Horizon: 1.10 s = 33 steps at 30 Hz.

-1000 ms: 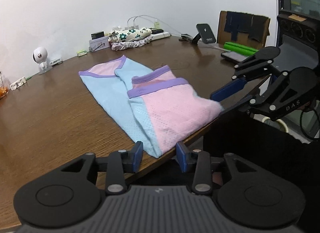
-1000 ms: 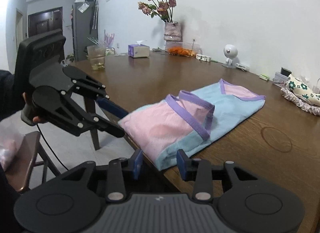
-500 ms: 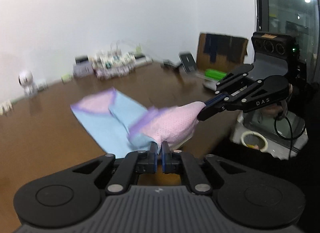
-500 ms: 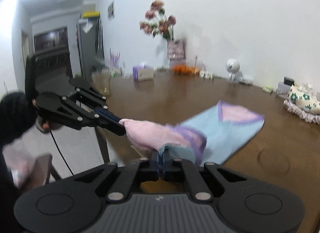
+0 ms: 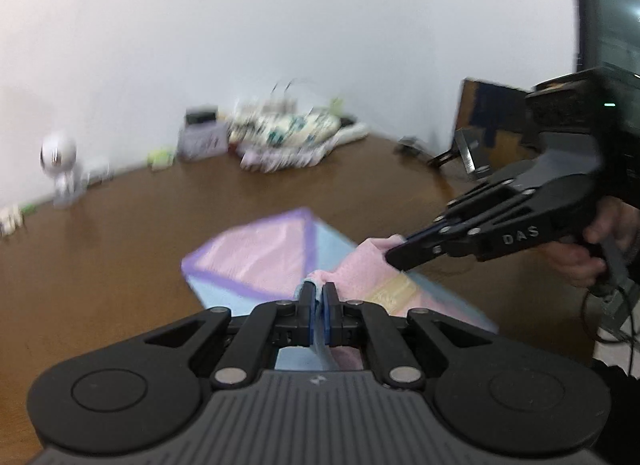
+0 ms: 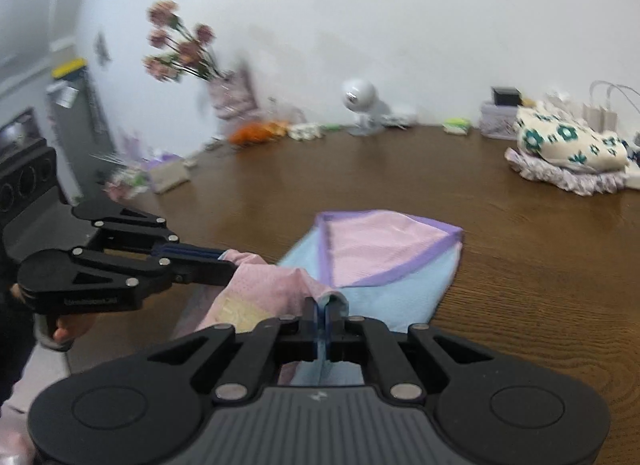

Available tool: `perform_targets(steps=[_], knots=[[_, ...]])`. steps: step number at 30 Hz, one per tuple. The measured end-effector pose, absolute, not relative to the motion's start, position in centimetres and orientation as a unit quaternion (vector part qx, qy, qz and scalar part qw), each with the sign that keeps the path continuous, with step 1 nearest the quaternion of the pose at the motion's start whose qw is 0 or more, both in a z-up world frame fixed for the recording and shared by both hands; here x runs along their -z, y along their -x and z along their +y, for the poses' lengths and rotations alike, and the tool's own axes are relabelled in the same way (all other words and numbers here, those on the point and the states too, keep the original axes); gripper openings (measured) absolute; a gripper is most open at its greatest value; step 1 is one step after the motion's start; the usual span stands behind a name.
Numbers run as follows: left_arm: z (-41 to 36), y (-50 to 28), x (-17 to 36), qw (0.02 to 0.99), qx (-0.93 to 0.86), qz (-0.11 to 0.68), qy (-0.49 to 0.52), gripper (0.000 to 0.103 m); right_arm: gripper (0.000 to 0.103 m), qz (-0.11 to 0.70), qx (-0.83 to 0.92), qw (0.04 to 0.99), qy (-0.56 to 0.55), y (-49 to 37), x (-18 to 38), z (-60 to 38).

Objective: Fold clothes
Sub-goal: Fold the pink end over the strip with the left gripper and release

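Both hand-held black grippers are clamped on the near edge of a pink-and-blue mesh garment with purple trim — left gripper and right gripper each pinching a corner. That edge is raised above the brown wooden table while the far half lies flat — a hold that suits carrying it over for a fold.

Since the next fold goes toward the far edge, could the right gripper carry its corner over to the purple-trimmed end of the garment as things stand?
Probably yes: the right gripper is shut on the garment, and bare table lies beside it; nothing blocks the way.
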State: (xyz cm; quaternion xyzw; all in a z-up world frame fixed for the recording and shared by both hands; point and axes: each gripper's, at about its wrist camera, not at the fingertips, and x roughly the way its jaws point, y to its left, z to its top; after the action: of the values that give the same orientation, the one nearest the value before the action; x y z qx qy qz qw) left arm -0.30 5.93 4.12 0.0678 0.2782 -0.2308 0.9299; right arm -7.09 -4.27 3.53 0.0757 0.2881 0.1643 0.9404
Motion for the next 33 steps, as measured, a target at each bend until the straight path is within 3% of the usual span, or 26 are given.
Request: perform_targets(steps=[3, 7, 11, 14, 17, 23, 25, 29, 33], knots=[[6.7, -1.4, -2.9, 0.933, 0.181, 0.307, -0.051, 0.010, 0.007, 0.305, -0.132, 0.939, -0.085, 5.0, -2.5, -4.6], [7.5, -0.5, -4.1, 0.946, 0.127, 0.298, -0.029, 0.021, 0.027, 0.325, -0.090, 0.936, -0.096, 2.3, -1.3, -5.0], [6.3, 3.2, -6.8, 0.959, 0.141, 0.246, -0.025, 0.038, 0.027, 0.276, -0.081, 0.953, -0.094, 4.9, -4.2, -5.3], [4.3, 4.1, -5.8, 0.947, 0.191, 0.256, -0.047, 0.038, 0.021, 0.270, -0.135, 0.949, -0.088, 5.9, -4.7, -3.6], [3.5, 3.4, -3.9, 0.938, 0.194, 0.282, -0.056, 0.030, 0.010, 0.293, -0.133, 0.944, -0.073, 4.7, -3.1, -1.6], [3.6, 2.5, -1.9, 0.930, 0.186, 0.311, -0.053, 0.031, 0.004, 0.335, -0.067, 0.938, -0.062, 3.8, 0.1, -1.7], [3.2, 2.9, -1.9, 0.933, 0.183, 0.305, -0.060, 0.031, 0.012, 0.334, -0.055, 0.938, -0.072, 4.1, 0.0, -2.3], [3.3, 2.5, -1.9, 0.933, 0.177, 0.307, -0.055, 0.033, 0.012, 0.300, -0.076, 0.946, -0.098, 5.6, -1.4, -3.0], [3.0, 2.3, -1.7, 0.933, 0.176, 0.305, -0.067, 0.035, 0.012, 0.324, -0.106, 0.938, -0.062, 5.8, -0.6, -1.3]])
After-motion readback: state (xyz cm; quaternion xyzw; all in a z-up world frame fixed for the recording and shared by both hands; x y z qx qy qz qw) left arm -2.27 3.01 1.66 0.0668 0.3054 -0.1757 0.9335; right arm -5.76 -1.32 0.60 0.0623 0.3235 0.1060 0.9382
